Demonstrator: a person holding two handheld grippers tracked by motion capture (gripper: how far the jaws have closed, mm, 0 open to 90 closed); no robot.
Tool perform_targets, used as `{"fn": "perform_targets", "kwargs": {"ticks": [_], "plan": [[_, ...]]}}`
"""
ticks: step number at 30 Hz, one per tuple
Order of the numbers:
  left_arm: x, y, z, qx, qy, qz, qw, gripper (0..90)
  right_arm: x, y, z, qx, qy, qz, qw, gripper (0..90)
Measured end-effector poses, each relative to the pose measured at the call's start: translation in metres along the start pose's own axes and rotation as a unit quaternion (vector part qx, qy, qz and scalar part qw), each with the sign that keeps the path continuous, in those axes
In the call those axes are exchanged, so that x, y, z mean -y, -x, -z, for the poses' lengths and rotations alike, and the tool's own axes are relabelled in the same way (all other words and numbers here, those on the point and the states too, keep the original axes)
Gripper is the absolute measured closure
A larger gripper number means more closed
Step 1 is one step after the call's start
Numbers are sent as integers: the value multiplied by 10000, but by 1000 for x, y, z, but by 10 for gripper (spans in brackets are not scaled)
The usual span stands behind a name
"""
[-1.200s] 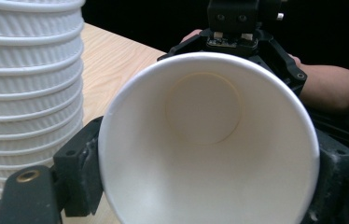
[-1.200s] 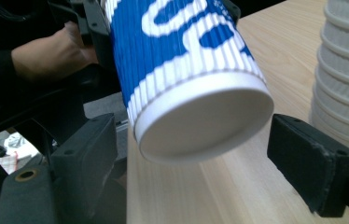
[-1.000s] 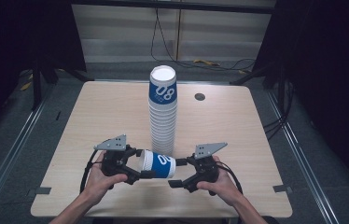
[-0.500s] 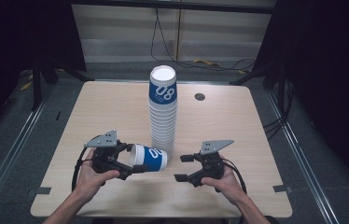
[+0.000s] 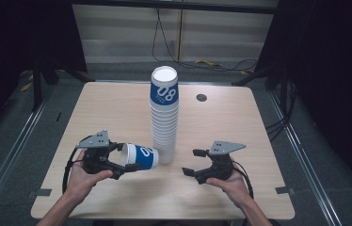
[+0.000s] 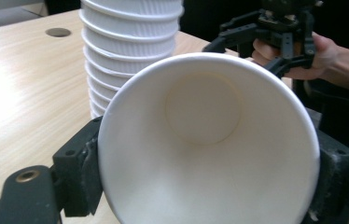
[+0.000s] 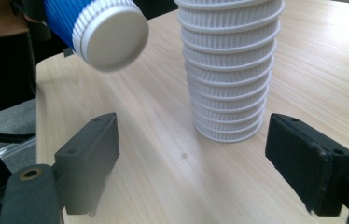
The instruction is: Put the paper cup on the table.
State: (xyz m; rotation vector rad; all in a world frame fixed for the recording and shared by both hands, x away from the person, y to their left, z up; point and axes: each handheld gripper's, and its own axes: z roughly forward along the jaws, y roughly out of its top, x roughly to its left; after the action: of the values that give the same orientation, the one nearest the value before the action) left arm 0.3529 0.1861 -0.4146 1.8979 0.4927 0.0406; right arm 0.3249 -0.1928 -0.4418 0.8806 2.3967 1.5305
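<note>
A single cup (image 5: 140,157) is clamped by its rim between the jaws of the left gripper (image 5: 117,160). It is held on its side, just above the table (image 5: 94,108), its open mouth turned back toward the gripper and its closed base pointed away, toward the right gripper (image 5: 194,163). In the left gripper view the white inside of the cup (image 6: 207,140) is seen head-on, with a black pad pressed against each side of its rim.

Just beyond the cup's base, the stack (image 5: 164,115) of upturned cups is seen standing upright on the table, near the cup; whether the two touch cannot be told. The stack's top cup bears a blue band marked 08.

The right gripper is held by the right hand (image 5: 228,181) on the far side of the stack from the left gripper. Its jaws are set wide apart, have just been opening, and nothing is held between them. In the right gripper view, the stack's lower part (image 7: 228,70) is seen ahead of the jaws and the cup's base (image 7: 109,35) farther off.
</note>
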Motion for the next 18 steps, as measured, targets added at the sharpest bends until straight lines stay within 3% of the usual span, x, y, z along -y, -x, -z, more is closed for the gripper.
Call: {"fn": "perform_targets", "kwargs": {"ticks": [6,9,13,18], "plan": [[-4,-7,12,-229,9,-40,9997,169,2,6,3,170,-29,-84,9998,146],[-4,-10,15,-527,-128,4,9985,166,3,7,7,258,-17,-120,9996,184],[-3,-15,18,-688,-143,-53,9975,165,6,4,14,432,-55,-45,9990,185],[-7,-20,22,-913,-465,-84,9947,166,10,5,22,572,-108,-45,9983,182]]}}
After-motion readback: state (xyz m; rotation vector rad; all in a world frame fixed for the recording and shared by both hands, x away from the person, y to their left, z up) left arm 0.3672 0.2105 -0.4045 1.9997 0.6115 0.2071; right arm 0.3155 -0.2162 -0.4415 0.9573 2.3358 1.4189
